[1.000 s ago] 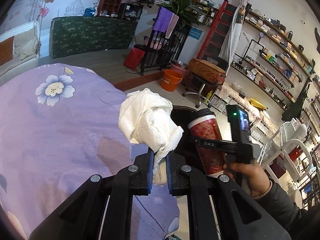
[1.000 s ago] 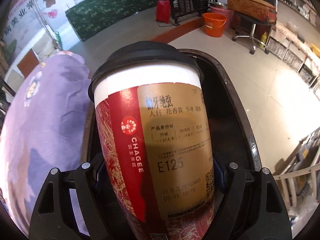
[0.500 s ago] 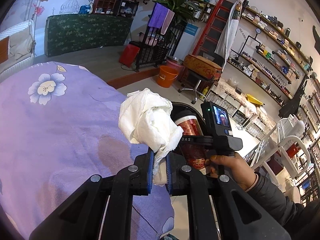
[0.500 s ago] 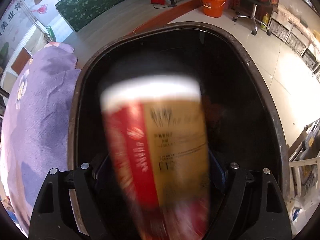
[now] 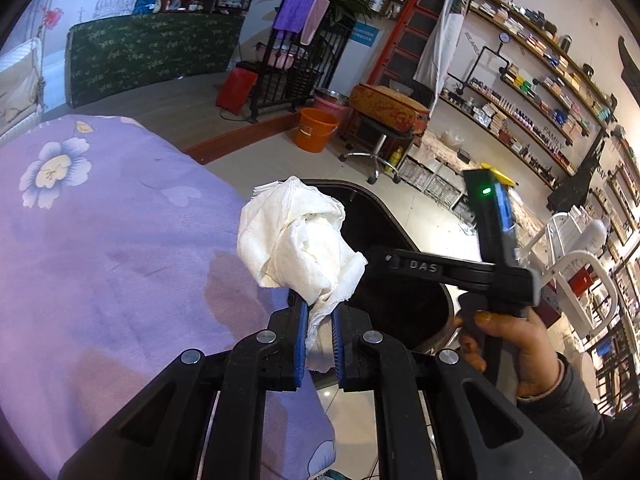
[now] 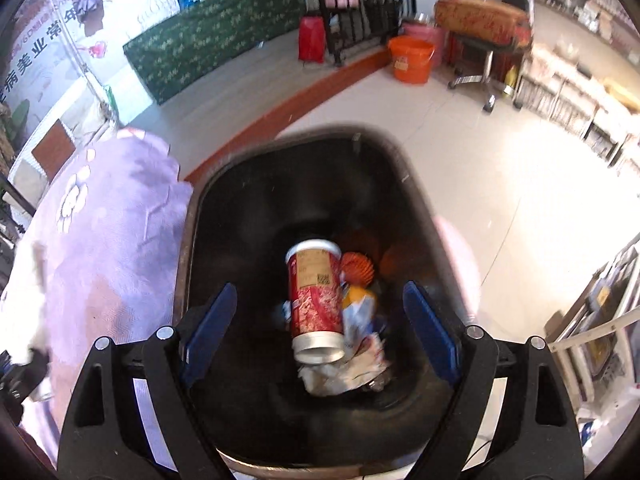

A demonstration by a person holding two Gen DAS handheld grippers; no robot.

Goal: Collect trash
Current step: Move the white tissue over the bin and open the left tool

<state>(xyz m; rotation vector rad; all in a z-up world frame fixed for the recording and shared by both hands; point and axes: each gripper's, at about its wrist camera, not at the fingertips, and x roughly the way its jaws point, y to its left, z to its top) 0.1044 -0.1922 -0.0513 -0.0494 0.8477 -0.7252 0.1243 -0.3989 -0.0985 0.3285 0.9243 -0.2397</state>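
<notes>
Left tongs point(image 5: 320, 330) pinched a crumpled white tissue point(image 5: 298, 242) just beside the black bin point(image 6: 280, 184) — over the purple-clothed counter point(image 5: 100, 240) edge. Right tongs point(image 6: 318, 330) spread wide above the bin, holding nothing — red cup point(image 6: 316, 296) lay inside on other trash point(image 6: 348, 372).

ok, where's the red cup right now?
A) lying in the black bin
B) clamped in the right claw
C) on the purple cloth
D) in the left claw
A: the red cup lies among other rubbish at the bottom of the black bin, below the open right claw; the left claw grips only the white tissue.
</notes>
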